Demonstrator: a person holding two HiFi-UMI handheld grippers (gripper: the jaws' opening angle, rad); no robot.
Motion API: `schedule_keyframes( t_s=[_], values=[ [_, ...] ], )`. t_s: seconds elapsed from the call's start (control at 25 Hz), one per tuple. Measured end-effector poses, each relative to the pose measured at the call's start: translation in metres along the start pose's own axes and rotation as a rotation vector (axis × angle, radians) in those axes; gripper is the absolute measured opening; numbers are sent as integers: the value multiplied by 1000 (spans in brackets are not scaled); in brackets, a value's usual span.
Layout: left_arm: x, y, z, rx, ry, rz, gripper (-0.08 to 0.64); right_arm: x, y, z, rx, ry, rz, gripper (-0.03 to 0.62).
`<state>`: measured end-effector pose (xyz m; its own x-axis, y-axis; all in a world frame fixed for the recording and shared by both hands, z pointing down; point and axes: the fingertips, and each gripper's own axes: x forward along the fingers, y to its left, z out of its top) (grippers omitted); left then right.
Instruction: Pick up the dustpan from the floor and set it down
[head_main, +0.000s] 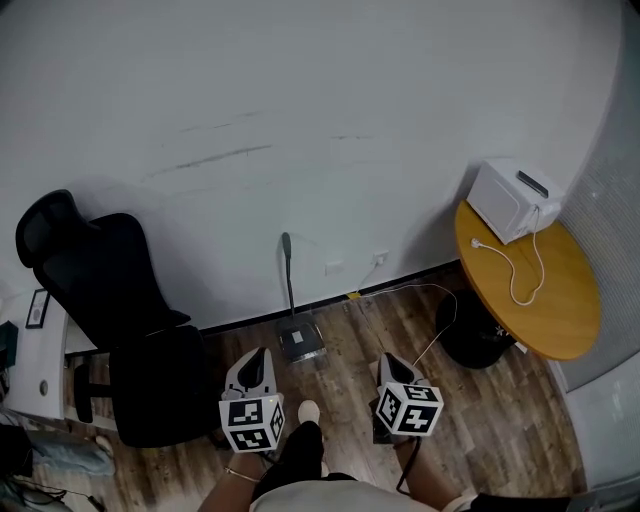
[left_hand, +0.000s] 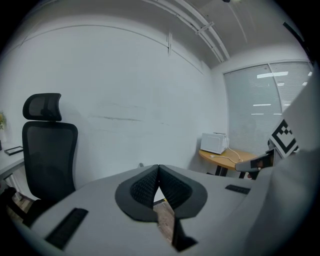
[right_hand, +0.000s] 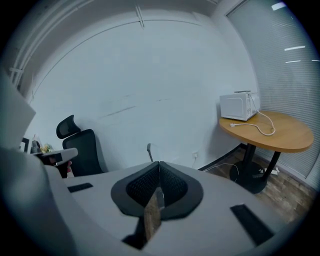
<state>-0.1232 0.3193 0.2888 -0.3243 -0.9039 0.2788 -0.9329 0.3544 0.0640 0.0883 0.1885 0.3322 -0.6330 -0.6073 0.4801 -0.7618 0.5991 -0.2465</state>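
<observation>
The grey dustpan rests on the wood floor against the white wall, its long handle standing upright. The head view has both grippers low over the floor in front of it, apart from it. My left gripper is just left of the pan, my right gripper further right. In the left gripper view the jaws are shut with nothing between them. The right gripper is shut and empty too, and the handle rises just beyond its tips.
A black office chair stands left of the dustpan, next to a white desk edge. A round wooden table with a white appliance and its cord is at the right. A cable runs along the floor. My shoe is between the grippers.
</observation>
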Motion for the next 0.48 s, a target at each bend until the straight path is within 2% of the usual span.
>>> schedule_keyframes(
  t_s=[0.32,0.48],
  values=[
    [56,4,-3,-17,2,-8,17,44,-13,24,-19,-6,-3,32],
    [98,10,11,-37,-15,-8,17,76,-21,57,-36,-24,-10,32]
  ],
)
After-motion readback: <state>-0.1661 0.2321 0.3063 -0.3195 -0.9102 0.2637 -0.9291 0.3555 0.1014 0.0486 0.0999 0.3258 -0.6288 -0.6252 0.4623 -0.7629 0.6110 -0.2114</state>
